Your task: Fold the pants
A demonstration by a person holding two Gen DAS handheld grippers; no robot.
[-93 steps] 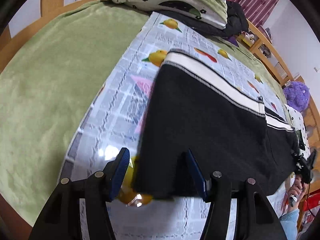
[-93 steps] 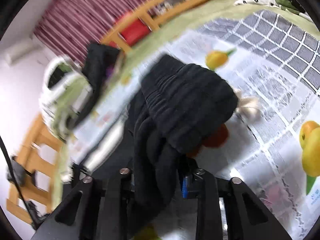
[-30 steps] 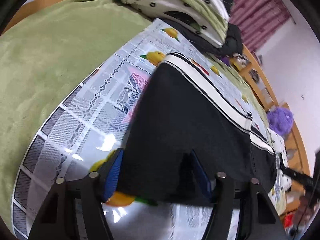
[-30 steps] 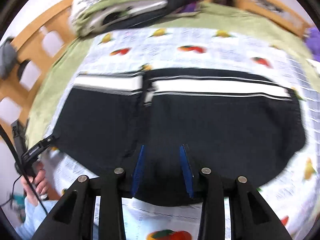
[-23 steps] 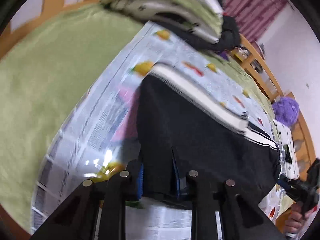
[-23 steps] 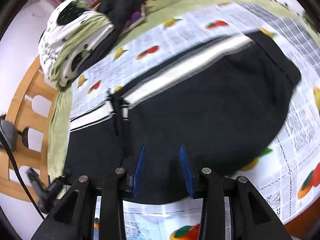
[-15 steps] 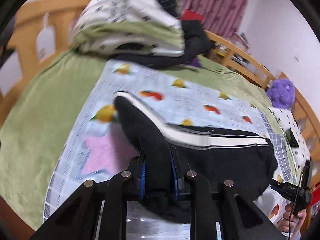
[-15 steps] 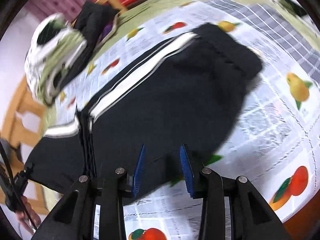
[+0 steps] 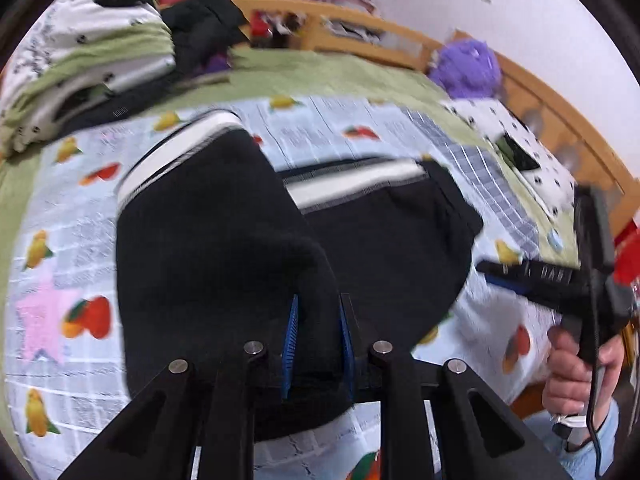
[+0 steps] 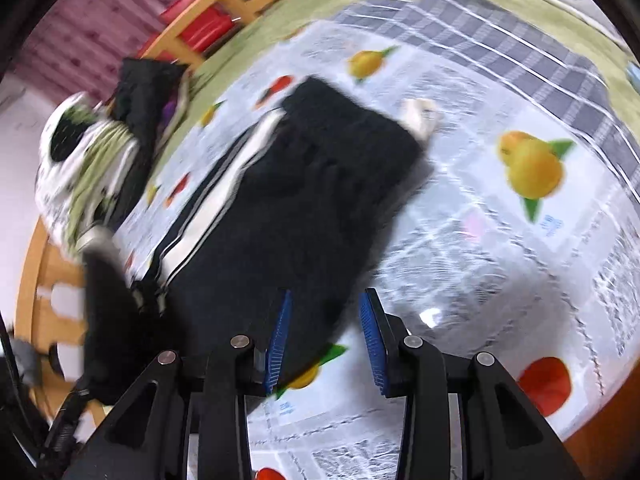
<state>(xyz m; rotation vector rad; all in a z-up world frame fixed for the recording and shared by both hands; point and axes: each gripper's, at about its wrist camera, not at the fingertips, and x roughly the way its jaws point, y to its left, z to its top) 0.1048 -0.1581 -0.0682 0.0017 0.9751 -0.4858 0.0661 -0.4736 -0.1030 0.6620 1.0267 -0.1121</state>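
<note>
Green blanket point(image 9: 328, 80) covers the bed, and on it lies a plastic sheet point(image 9: 72, 240) printed with fruit and grey squares, the landmark we place everything else against. Black pants point(image 9: 200, 264) with a white side stripe point(image 9: 172, 156) lie across the middle of that sheet; in the left wrist view one end of them is lifted off the sheet and arched over toward the flat half. At the sheet's far edge we see a heap of white and green bedding point(image 9: 84, 44) with a dark garment point(image 9: 204, 24) next to it. Beyond the sheet's far right corner a purple plush toy point(image 9: 468, 64) sits against the wooden bed rail point(image 9: 384, 40). Past the sheet's right edge lies a white cloth with black spots point(image 9: 524, 152).

Our left gripper point(image 9: 316, 344) is at the sheet's near edge, and its blue pads point(image 9: 290, 340) pinch the raised fold of the pants. Our right gripper point(image 10: 326, 344) is also at the near edge of the sheet, seen too from the left wrist camera over the sheet's right side point(image 9: 532, 276), held in our right hand point(image 9: 580, 372). Its blue pads point(image 10: 276, 344) stand spread apart; the edge of the pants point(image 10: 304, 208) reaches in between them, but we cannot make out any pad touching the cloth. In the right wrist view a pale scrap point(image 10: 420, 116) pokes out at the far end of the pants, too blurred to identify
</note>
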